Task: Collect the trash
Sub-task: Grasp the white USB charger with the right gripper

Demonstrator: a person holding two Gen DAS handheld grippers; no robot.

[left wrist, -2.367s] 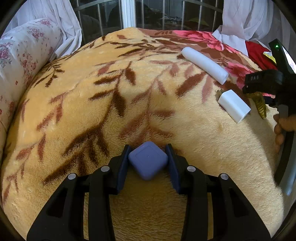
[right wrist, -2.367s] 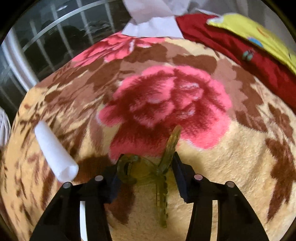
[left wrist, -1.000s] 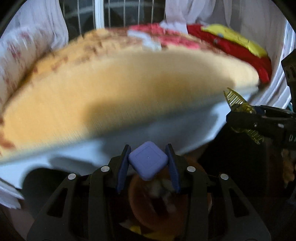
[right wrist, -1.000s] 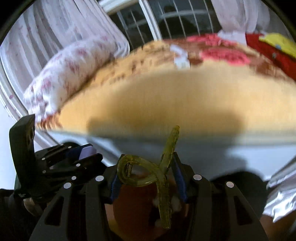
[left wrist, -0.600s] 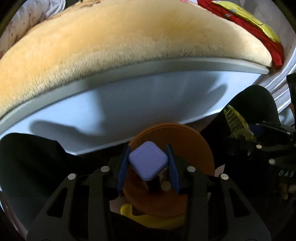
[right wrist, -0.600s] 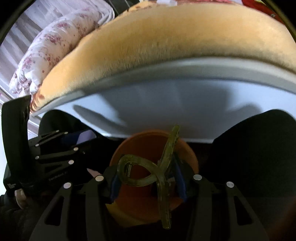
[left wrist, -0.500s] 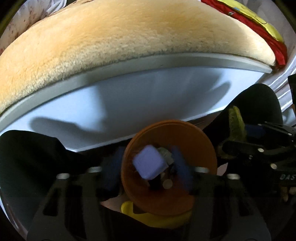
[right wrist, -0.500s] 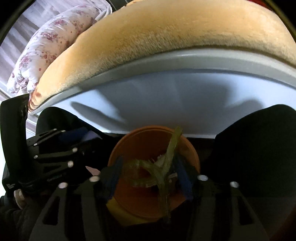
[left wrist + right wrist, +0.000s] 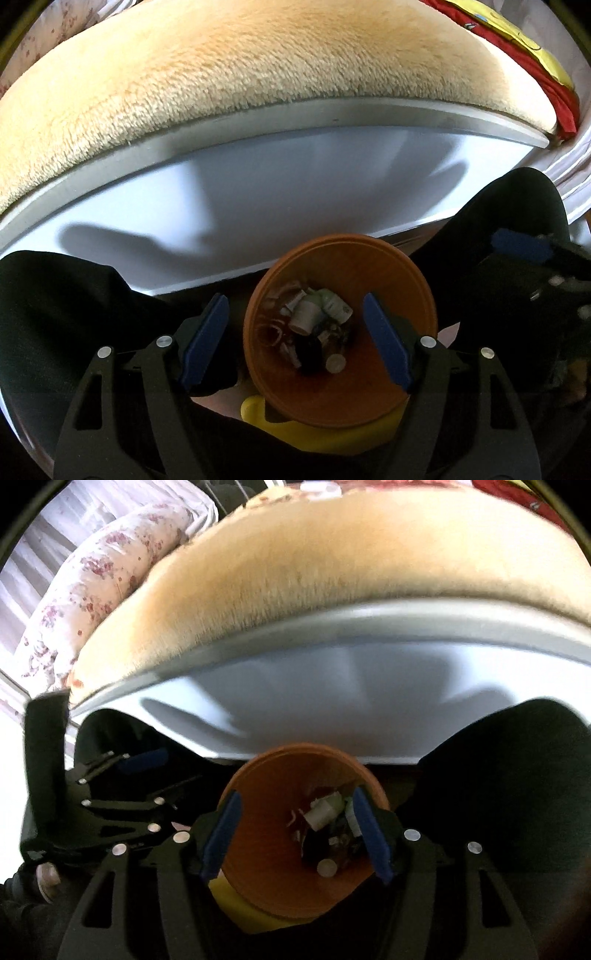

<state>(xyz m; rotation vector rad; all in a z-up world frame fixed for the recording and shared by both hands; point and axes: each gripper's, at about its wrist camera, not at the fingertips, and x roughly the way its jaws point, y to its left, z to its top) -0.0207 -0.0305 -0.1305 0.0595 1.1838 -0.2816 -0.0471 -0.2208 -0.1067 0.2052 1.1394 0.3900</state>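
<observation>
Fluffy beige blanket (image 9: pixel 221 74) covers the bed above a smooth white bed frame (image 9: pixel 295 177). Both the left claw (image 9: pixel 295 341) and right claw (image 9: pixel 295 832) have just been opening, released and empty, over the round orange plastic bin (image 9: pixel 388 384) where crumpled trash (image 9: pixel 314 325) lies.

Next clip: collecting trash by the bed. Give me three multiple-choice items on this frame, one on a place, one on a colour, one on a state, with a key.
1. Where is the bin?
A. On the blanket
B. Below both grippers, beside the bed frame
C. On a shelf

2. What colour is the bin?
A. Orange
B. Green
C. White

3. How does the left gripper stand?
A. Shut on a cube
B. Shut on a clip
C. Open, nothing between its pads

Key: 1 B, both wrist views look down into it, with the white frame just behind. 2 A, its rim and wall are orange. 3 C, its jaws have just been opening and only the bin's litter shows between the pads.
</observation>
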